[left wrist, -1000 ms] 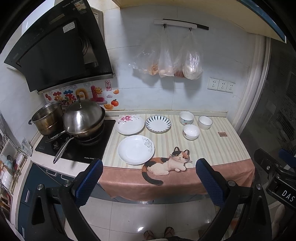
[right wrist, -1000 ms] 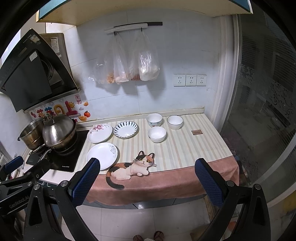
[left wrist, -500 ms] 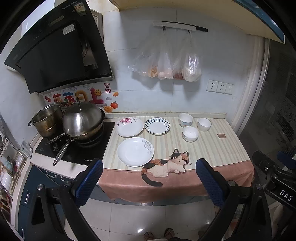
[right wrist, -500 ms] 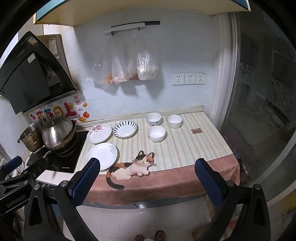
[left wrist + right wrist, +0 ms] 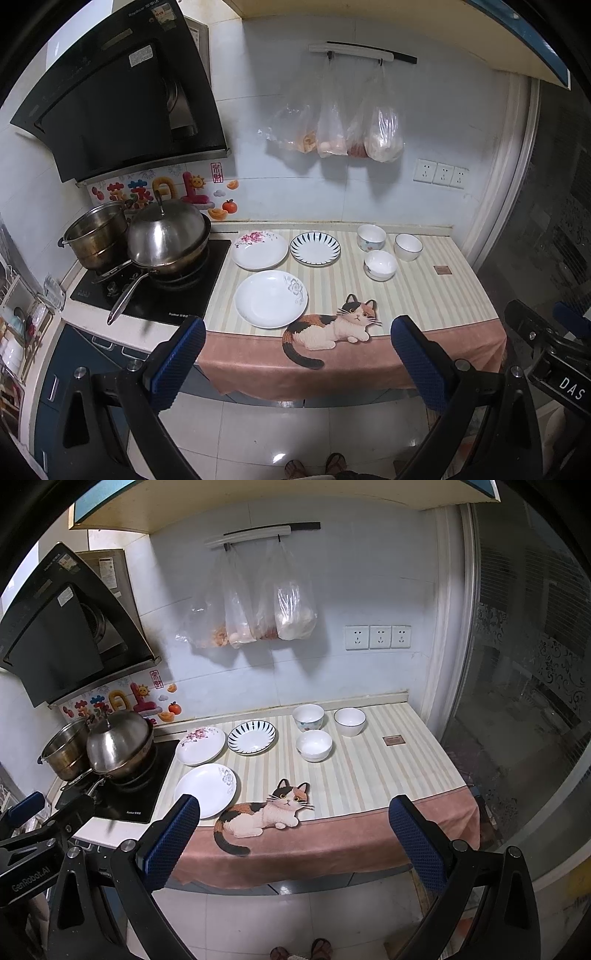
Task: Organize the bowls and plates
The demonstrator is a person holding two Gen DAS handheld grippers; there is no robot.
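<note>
Three plates lie on the striped counter cloth [image 5: 424, 295]: a white plate with a grey flower [image 5: 270, 298] in front, a pink-flowered plate [image 5: 259, 250] and a blue-striped plate [image 5: 314, 248] behind it. Three white bowls [image 5: 380, 264] stand to their right, apart from each other. The same plates [image 5: 205, 790] and bowls [image 5: 314, 744] show in the right wrist view. My left gripper [image 5: 295, 334] is open and empty, held back from the counter edge. My right gripper [image 5: 293, 812] is open and empty too, also off the counter.
A lidded steel wok [image 5: 166, 236] and a pot [image 5: 96, 233] sit on the black hob at the left, the wok handle sticking out forward. A range hood [image 5: 122, 92] hangs above. Plastic bags [image 5: 340, 125] hang on the wall. A small brown tile [image 5: 442, 270] lies at right.
Both grippers have drifted slightly back and up from the counter, so the counter sits a little smaller in view. Nothing on the counter has moved.
</note>
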